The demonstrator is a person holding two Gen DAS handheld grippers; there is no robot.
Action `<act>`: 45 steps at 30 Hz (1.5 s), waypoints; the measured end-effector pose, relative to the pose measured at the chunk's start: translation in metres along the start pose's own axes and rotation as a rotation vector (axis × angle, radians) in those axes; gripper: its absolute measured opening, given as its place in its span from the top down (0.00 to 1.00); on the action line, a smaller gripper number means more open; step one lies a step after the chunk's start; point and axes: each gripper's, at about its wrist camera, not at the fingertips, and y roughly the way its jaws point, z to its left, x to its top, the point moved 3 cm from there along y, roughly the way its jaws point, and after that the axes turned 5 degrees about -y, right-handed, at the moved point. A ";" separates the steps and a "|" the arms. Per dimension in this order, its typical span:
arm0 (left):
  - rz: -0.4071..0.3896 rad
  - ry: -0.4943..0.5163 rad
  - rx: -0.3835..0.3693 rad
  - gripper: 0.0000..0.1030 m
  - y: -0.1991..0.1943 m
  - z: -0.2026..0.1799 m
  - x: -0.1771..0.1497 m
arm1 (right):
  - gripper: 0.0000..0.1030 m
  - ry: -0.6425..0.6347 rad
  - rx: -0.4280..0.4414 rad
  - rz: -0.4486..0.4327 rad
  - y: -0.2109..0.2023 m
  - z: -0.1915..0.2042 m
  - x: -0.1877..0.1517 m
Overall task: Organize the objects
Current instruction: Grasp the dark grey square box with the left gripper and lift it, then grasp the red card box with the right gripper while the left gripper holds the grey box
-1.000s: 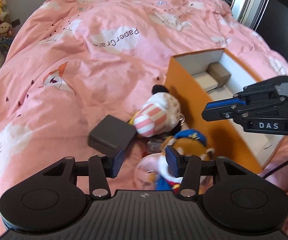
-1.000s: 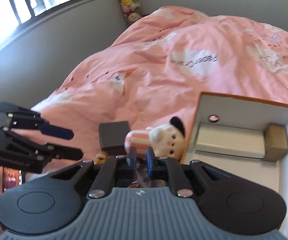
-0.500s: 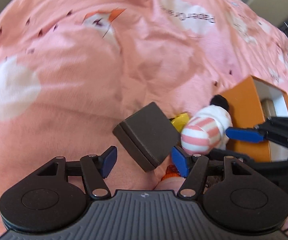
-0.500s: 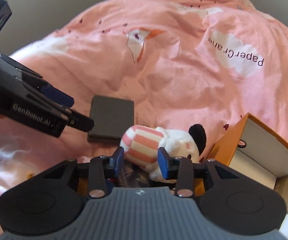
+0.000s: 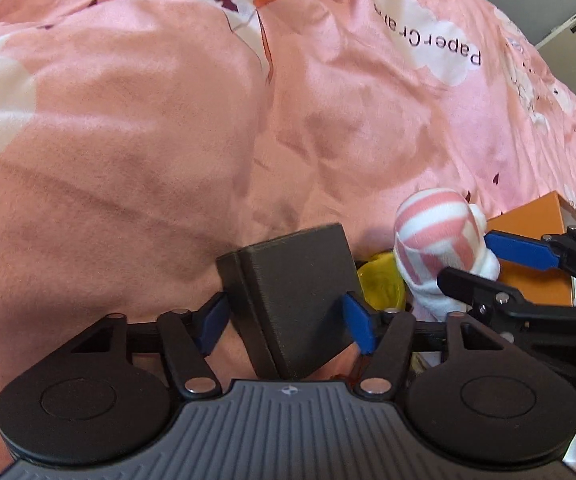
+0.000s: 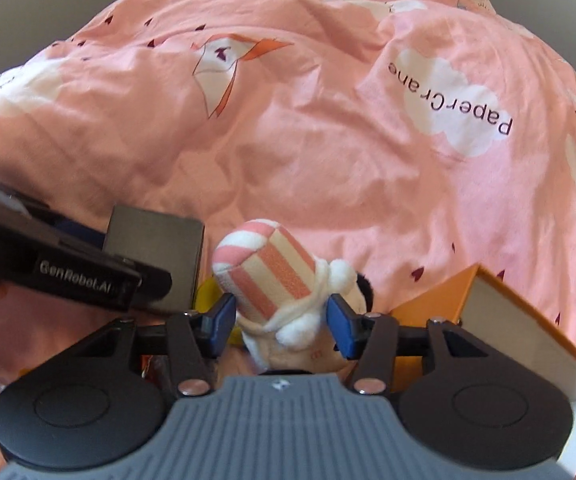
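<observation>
A: In the left wrist view, the left gripper (image 5: 288, 324) is straddling the dark grey box (image 5: 299, 296) low in the centre of the frame. Its jaws have just been closing, and both blue pads are sitting against the box's sides, pinching it.

B: The right wrist view is showing that box (image 6: 156, 248) only at centre left, half hidden behind the left gripper's black body. What it is showing better is the right gripper (image 6: 282, 326): its jaws have just been opening, and the striped plush toy (image 6: 276, 280) is lying between them at lower centre, the pads just beside it. I cannot tell whether they are touching.

A: From my side the plush (image 5: 435, 248) is sitting at centre right, with the right gripper's fingers (image 5: 519, 250) reaching around it from the right edge.

B: The orange box (image 6: 431, 300) is standing at lower right here, its pale inner wall visible; yours is catching just an orange corner (image 5: 535, 264).

A: Everything is resting on the pink duvet (image 5: 168, 140). Something yellow (image 5: 379, 288) is peeking between box and plush.
</observation>
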 end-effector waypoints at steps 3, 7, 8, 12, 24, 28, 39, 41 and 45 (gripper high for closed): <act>-0.041 0.026 -0.009 0.50 -0.010 -0.002 0.000 | 0.51 -0.004 -0.006 -0.019 0.001 -0.001 0.004; -0.084 0.093 -0.005 0.57 -0.025 -0.012 0.002 | 0.55 -0.025 -0.004 -0.033 -0.008 0.004 0.009; -0.100 0.123 0.008 0.58 -0.030 -0.016 0.002 | 0.55 -0.025 -0.001 -0.043 -0.014 0.005 0.010; -0.134 0.273 0.060 0.59 -0.056 -0.030 -0.003 | 0.58 -0.023 0.051 -0.086 -0.042 0.013 0.012; -0.001 0.641 0.168 0.59 -0.065 -0.041 -0.036 | 0.61 0.084 0.249 0.197 0.002 0.027 -0.011; -0.012 0.604 0.093 0.58 -0.055 -0.034 -0.032 | 0.61 0.135 0.267 0.259 0.020 0.024 -0.014; -0.010 0.511 -0.019 0.62 -0.059 -0.028 -0.011 | 0.57 0.136 0.236 0.341 0.041 0.040 -0.008; -0.028 0.541 0.003 0.62 -0.074 -0.029 -0.006 | 0.57 0.130 0.248 0.359 0.042 0.043 -0.009; -0.033 0.567 0.046 0.62 -0.086 -0.028 0.000 | 0.49 0.111 0.221 0.427 0.056 0.055 -0.014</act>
